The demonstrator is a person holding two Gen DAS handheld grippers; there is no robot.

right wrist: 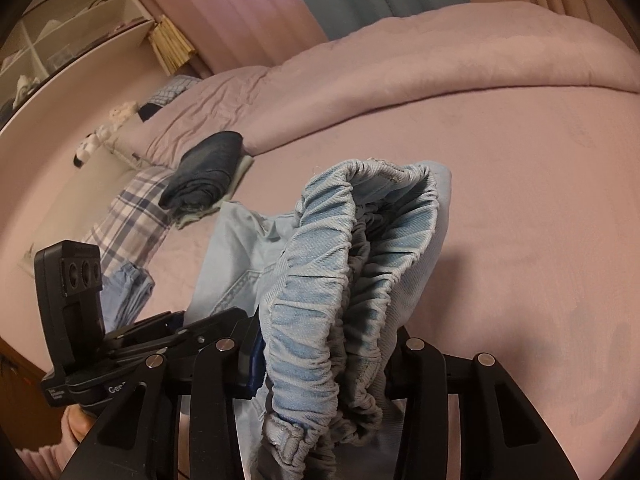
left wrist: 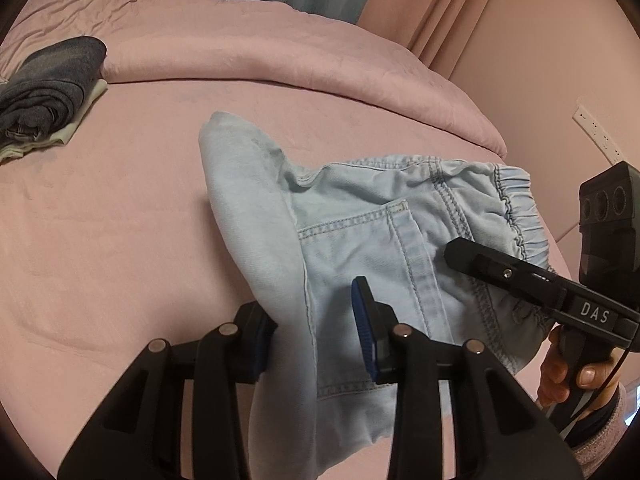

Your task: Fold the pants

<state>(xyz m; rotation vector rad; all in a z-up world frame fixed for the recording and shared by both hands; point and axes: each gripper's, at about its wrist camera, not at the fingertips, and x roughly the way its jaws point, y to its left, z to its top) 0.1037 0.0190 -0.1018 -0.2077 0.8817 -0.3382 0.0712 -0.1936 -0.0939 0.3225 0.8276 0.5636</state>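
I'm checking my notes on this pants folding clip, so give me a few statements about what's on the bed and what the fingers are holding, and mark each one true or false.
1. The light blue pants lie on a pink bed. True.
2. The right gripper holds the gathered elastic waistband. True.
3. The left gripper grips the pants by a leg cuff. False: its fingers close on a folded edge beside the back pocket.
4. A dark folded garment sits on the bed away from the pants. True.
5. The pants are already folded into a neat stack. False: they are bunched and partly lifted.
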